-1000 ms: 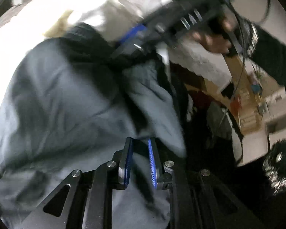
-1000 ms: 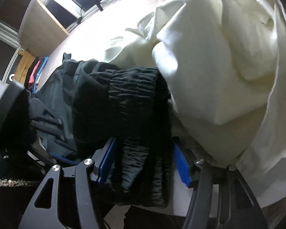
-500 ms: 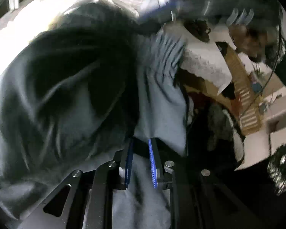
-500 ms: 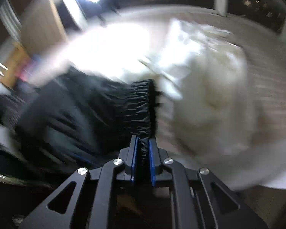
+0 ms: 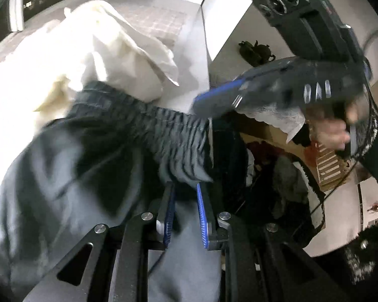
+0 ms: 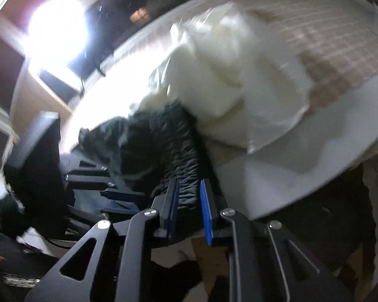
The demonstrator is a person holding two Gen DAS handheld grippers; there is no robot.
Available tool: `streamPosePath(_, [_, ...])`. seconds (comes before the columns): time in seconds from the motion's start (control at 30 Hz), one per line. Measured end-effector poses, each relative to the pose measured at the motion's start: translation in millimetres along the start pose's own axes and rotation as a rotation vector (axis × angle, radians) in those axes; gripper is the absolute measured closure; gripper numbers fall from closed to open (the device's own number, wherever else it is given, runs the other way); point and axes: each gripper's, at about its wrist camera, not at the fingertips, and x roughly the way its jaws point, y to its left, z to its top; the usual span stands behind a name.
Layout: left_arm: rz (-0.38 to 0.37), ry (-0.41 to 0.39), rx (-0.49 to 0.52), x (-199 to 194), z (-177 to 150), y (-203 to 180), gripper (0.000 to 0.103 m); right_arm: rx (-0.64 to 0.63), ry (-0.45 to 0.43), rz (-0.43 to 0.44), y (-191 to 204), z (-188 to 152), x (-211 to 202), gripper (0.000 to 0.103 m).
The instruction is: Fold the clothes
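Note:
A dark grey garment (image 5: 75, 176) with a ribbed elastic waistband (image 5: 174, 136) hangs stretched between both grippers above the bed. My left gripper (image 5: 185, 198) is shut on one end of the waistband. My right gripper (image 6: 187, 196) is shut on the other end of the waistband (image 6: 181, 151). In the left wrist view the right gripper (image 5: 214, 98) shows at the upper right, held by a hand. In the right wrist view the left gripper (image 6: 108, 191) shows at the lower left.
A heap of white clothes (image 5: 88, 47) lies on the bed, also seen in the right wrist view (image 6: 226, 75). A plaid sheet (image 6: 340, 50) covers the mattress. Cardboard boxes and clutter (image 5: 302, 163) stand on the floor beside the bed. A bright lamp (image 6: 55, 25) glares at the back.
My right gripper has closed on the waistband. Both grippers have lifted the garment and pulled the waistband taut between them.

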Motion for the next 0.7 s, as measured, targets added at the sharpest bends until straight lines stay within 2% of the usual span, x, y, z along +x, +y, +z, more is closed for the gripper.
streamPosePath(0.1, [0.012, 0.027, 0.032, 21.3, -2.9, -11.9, 0.087, -0.059, 0.106, -0.072, -2.2, -7.0, 17.7, 0.092])
streamPosePath(0.17, [0.021, 0.031, 0.053, 15.9, -4.3, -17.4, 0.085, -0.088, 0.130, -0.101, -0.7, -6.3, 15.4, 0.099])
streamPosePath(0.23, [0.043, 0.027, 0.032, 1.2, -2.2, -15.7, 0.084, -0.136, 0.149, -0.151, 5.2, -2.6, 15.0, 0.099])
streamPosePath(0.33, [0.130, -0.033, 0.046, -16.0, 0.8, -10.6, 0.082, -0.202, 0.213, -0.195, 13.6, -0.6, 28.2, 0.099])
streamPosePath(0.4, [0.132, -0.005, 0.032, -8.4, -0.3, -4.0, 0.082, -0.229, 0.204, -0.204, 15.9, 6.1, 28.2, 0.097])
streamPosePath(0.43, [0.124, 0.021, 0.027, -0.4, -4.1, -3.3, 0.083, -0.220, 0.170, -0.205, 14.1, 13.1, 24.3, 0.093])
streamPosePath(0.47, [0.126, 0.036, 0.033, 6.5, -9.2, -5.5, 0.083, -0.201, 0.123, -0.175, 10.5, 21.3, 20.2, 0.077])
streamPosePath(0.5, [0.131, 0.039, 0.044, 10.0, -13.0, -8.1, 0.083, -0.180, 0.070, -0.126, 6.1, 30.0, 16.4, 0.049])
streamPosePath(0.57, [0.152, 0.016, 0.072, 9.8, -17.6, -14.4, 0.082, -0.193, 0.008, -0.027, 1.8, 42.1, 20.4, 0.026])
streamPosePath(0.63, [0.173, -0.007, 0.101, 9.6, -22.2, -20.7, 0.082, -0.251, 0.029, 0.013, 3.9, 49.7, 37.8, 0.026])
streamPosePath(0.7, [0.161, -0.016, 0.096, 7.6, -23.8, -20.0, 0.082, -0.329, 0.054, -0.015, 9.5, 53.1, 56.3, 0.026])
